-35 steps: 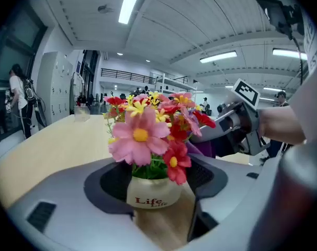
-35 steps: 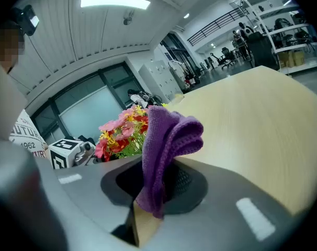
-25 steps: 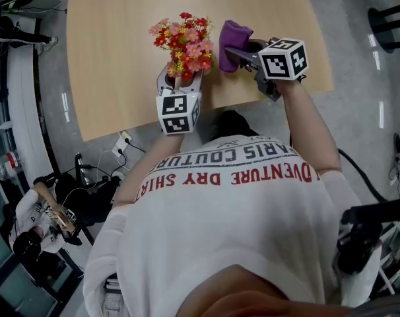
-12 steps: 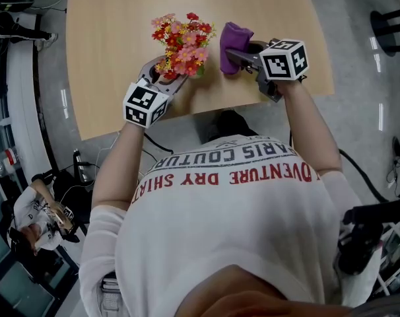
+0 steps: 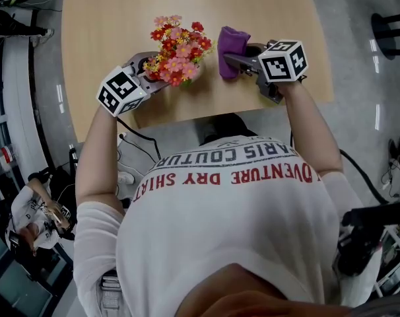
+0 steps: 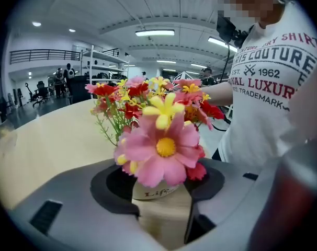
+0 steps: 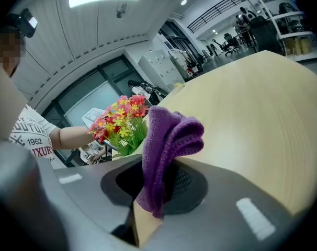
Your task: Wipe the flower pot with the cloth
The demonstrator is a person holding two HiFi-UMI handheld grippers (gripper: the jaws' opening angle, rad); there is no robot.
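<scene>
**Left tool (image 5: pixel 151 67) on the pot, cloth waiting off to its right**

Left tool: jaws have just been closing in, and they now sit against both sides of the flower pot (image 6: pixel 161 221). I read that as a firm grip. In the left gripper view the pale pot stands between the pads with its long axis running up out of the jaws. The flowers (image 5: pixel 177 47) spill over its rim.

Right tool (image 5: pixel 231 59): clamped on the purple cloth (image 5: pixel 232 40). In the right gripper view a thick fold stands up past the tips and a tail hangs down between the jaws.

Both are over the near part of the table (image 5: pixel 107 18). From the head view I cannot tell whether the pot's base touches the wood.

Key relation: the pot lies to the left of the cloth, near it but not touching, with a strip of bare table between the blooms and the fold. The right hand is the one that has to close this gap.

From above, the blooms and the left tool hide the pot wall. My judgement is that the cloth should come in low, under the flowers, and meet the side of the pot the left jaws leave bare.

Risk: the fold brushing petals instead of the wall.

Wiping has not begun.
</scene>
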